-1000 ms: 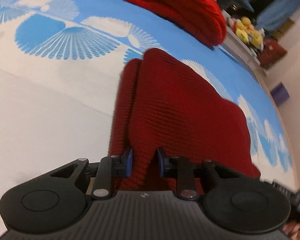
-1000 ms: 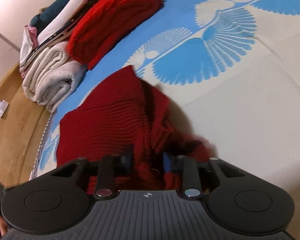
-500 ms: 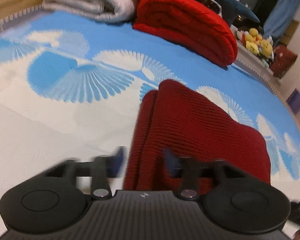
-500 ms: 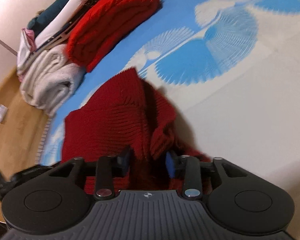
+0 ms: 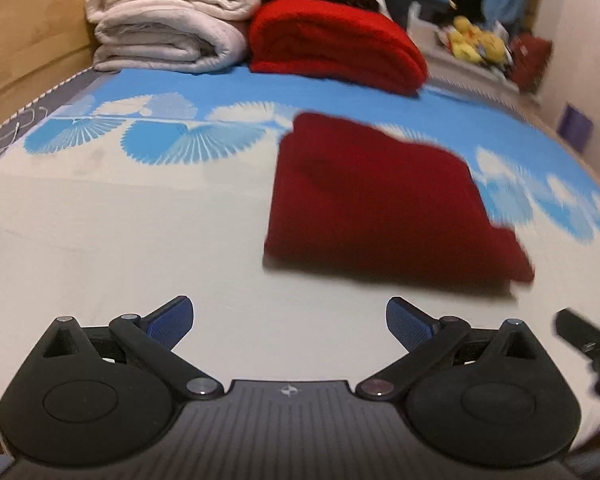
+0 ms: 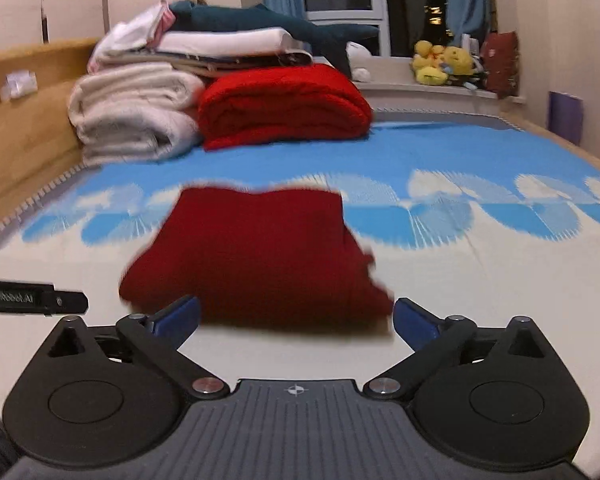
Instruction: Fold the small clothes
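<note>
Lying folded mid-bed on the patterned sheet (image 5: 120, 220), dark red knit garment (image 5: 372, 200), clear of both grippers. Left gripper (image 5: 288, 320): fingers (image 5: 168, 320) just spread wide, nothing between them, bare sheet below. Right gripper (image 6: 296, 316): fingers (image 6: 178, 314) likewise just opened fully, empty, garment's near edge showing between them, untouched. Stacked toward the bed's far edge: bright red folded blanket (image 6: 284, 104), beside cream blankets (image 6: 132, 116).
</note>
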Tool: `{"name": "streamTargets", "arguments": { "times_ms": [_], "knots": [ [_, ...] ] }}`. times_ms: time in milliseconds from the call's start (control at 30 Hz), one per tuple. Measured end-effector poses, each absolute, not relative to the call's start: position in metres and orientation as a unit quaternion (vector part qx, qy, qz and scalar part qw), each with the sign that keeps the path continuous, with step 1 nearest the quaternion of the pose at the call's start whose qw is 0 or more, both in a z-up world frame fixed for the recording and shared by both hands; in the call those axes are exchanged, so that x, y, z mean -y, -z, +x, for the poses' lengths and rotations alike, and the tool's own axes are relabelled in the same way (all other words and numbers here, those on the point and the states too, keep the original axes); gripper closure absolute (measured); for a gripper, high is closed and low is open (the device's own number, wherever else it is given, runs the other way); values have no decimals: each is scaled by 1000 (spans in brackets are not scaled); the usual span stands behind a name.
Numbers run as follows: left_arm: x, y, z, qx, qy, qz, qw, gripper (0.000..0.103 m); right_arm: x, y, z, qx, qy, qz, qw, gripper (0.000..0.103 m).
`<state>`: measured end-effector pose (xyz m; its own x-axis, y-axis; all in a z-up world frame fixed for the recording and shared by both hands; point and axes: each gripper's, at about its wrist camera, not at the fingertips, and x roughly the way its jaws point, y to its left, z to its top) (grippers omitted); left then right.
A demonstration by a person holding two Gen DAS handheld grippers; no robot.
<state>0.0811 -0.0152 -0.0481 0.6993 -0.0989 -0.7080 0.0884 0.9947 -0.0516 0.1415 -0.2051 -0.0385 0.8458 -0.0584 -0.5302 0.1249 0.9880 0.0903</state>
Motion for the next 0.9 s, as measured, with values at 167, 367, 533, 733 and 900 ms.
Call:
{"name": "streamTargets", "arguments": {
  "times_ms": [167,367,533,733,900],
  "knots": [
    [20,60,62,-382,77,29,920,0,180,62,122,-315,58,48,946,1],
    [5,68,71,-387,51,23,920,0,169,65,135,-308,65,29,949,1],
    [0,69,85,-394,52,24,917,3,164,74,146,-324,63,40,943,1],
    [1,70,91,-392,50,31,918,3,160,76,158,-328,61,35,942,1],
    [6,70,91,-392,59,33,918,3,158,77,159,-330,51,33,942,1]
  ]
}}
